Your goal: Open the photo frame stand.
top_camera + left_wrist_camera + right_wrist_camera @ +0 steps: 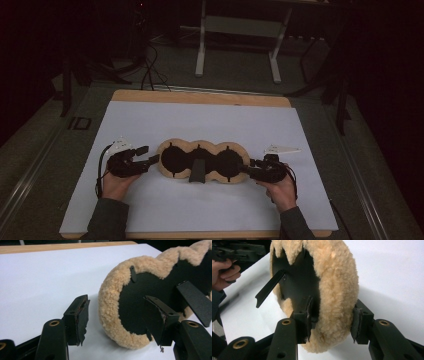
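the pad is a long fleece thing with three lobes and a black inside, lying flat on the white sheet between the two claws. a black strap sticks out of its middle lobe toward the person.

the right claw is clamped on the pad's right end. in the right gripper view the fluffy rim sits right between its jaws, one pad pressing the black inner face, the other against the outer fleece. so it's gripping the pad, jaws about halfway in.

the left claw is open, nothing in it. in the left gripper view the jaws stand wide apart, and the pad's left lobe lies just ahead and a bit toward the right-hand jaw. that jaw's tip overlaps the black inside, but whether it touches the pad is hard to tell. the other jaw sits over bare sheet.

each hand holds its claw from the near side of the table, sleeves coming in from the bottom.
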A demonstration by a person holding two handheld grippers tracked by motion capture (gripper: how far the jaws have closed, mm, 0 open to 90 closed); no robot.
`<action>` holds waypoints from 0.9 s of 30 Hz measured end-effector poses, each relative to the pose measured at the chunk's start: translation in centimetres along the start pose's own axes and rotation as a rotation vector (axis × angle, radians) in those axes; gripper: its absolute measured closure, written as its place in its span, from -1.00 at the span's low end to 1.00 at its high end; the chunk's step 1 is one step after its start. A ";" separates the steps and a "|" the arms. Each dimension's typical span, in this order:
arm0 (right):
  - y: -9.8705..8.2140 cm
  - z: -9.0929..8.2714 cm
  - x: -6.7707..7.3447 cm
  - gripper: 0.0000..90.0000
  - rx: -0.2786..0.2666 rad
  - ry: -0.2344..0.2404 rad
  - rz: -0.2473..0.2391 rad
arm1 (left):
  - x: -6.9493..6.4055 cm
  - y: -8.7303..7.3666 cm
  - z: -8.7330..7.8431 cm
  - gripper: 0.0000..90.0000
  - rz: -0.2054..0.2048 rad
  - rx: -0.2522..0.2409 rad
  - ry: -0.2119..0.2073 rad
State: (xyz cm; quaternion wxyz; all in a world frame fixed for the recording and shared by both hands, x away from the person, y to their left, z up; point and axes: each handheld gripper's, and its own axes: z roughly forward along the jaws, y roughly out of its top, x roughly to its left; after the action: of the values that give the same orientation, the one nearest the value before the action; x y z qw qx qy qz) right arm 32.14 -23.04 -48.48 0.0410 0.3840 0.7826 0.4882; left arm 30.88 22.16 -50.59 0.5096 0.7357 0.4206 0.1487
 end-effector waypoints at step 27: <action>-0.3 -0.4 1.1 0.27 0.009 -0.043 -0.202 | -0.2 -0.4 2.3 -0.20 0.022 0.054 -0.099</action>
State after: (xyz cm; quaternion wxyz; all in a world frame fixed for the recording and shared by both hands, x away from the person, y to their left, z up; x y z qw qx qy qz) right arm 31.06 -22.65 -48.17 0.1051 0.3135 0.8184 0.4699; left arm 32.09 20.60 -51.91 0.5081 0.7602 0.3906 0.1066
